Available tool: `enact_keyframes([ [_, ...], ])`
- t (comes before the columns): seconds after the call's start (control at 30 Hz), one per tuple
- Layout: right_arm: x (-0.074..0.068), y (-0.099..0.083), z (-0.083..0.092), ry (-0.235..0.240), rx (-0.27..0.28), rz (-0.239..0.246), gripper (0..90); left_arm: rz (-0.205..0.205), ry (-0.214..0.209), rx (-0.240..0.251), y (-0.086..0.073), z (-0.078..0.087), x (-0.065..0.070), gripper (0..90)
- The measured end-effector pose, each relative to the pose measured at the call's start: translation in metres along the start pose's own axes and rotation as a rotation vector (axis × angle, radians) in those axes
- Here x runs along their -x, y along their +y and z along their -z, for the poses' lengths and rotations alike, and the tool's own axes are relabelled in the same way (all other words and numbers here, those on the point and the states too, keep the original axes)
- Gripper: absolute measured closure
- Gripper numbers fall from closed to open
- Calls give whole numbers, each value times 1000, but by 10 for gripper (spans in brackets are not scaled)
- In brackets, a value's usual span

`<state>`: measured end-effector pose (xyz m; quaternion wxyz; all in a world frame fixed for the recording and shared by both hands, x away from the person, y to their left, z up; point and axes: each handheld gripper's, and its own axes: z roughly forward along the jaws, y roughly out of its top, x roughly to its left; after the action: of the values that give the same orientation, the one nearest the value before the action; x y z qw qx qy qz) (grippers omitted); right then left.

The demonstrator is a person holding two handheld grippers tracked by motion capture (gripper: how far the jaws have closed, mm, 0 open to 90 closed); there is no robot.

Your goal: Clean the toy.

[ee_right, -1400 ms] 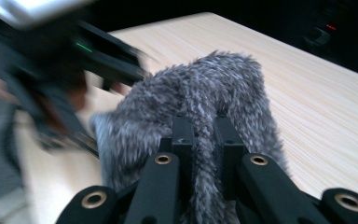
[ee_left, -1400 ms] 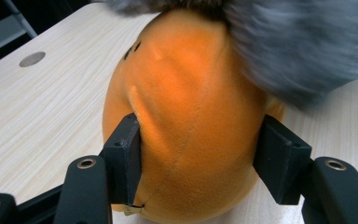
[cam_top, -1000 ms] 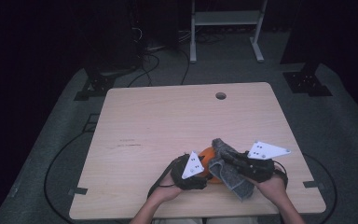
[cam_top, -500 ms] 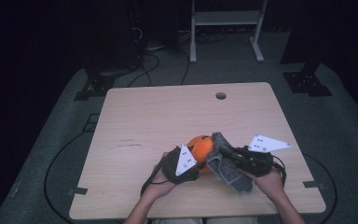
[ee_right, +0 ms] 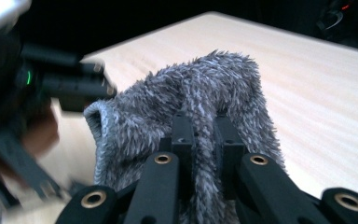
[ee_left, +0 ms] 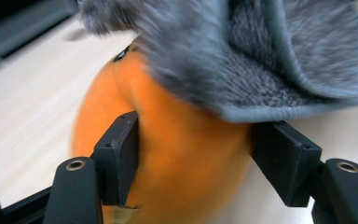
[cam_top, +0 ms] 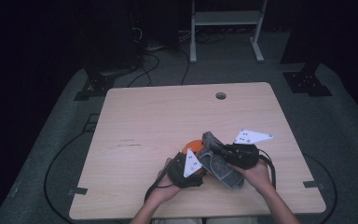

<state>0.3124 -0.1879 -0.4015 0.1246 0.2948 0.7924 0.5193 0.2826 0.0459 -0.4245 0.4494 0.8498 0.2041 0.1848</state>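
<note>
An orange ball point(cam_top: 192, 145) rests on the wooden table point(cam_top: 168, 116) near its front edge. My left gripper point(cam_top: 195, 156) points at it from the near side. In the left gripper view both pads touch the orange ball point(ee_left: 177, 121), which sits between the jaws of my left gripper point(ee_left: 193, 154). Those jaws have just been opening, with the ball still between them. A grey furry cloth point(ee_left: 261, 56) drapes over the ball's top. My right gripper point(cam_top: 216, 155) is shut on that grey cloth point(cam_top: 223, 170). In the right gripper view my right gripper point(ee_right: 203, 126) pinches a fold of the cloth point(ee_right: 168, 102).
A small round hole point(cam_top: 221, 95) sits near the table's far edge. Beyond the table a white stand point(cam_top: 223, 18) rises from the dark carpet, and cables point(cam_top: 60, 154) curl on the floor at the left. Bare tabletop stretches to the left and far side.
The orange ball has come into sight beside the cloth. My right gripper has shifted a little left and away with the cloth, which now lies over the ball's top.
</note>
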Motion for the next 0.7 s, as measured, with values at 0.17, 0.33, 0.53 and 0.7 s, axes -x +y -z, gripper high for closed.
enact_keyframes([
  [0.17, 2, -24, 12, 40, -12, 57, 806, 16, -140, 31, 1, 9, -6, 264],
  [0.33, 1, -39, 21, 83, -14, 81, 806, -19, -163, 70, 13, 16, -11, 200],
  [0.53, 2, -45, 29, 136, -37, 119, 802, -35, -183, 100, 28, 11, -36, 235],
  [0.7, 3, -50, 33, 163, -44, 123, 795, -56, -226, 0, 35, -14, -43, 290],
])
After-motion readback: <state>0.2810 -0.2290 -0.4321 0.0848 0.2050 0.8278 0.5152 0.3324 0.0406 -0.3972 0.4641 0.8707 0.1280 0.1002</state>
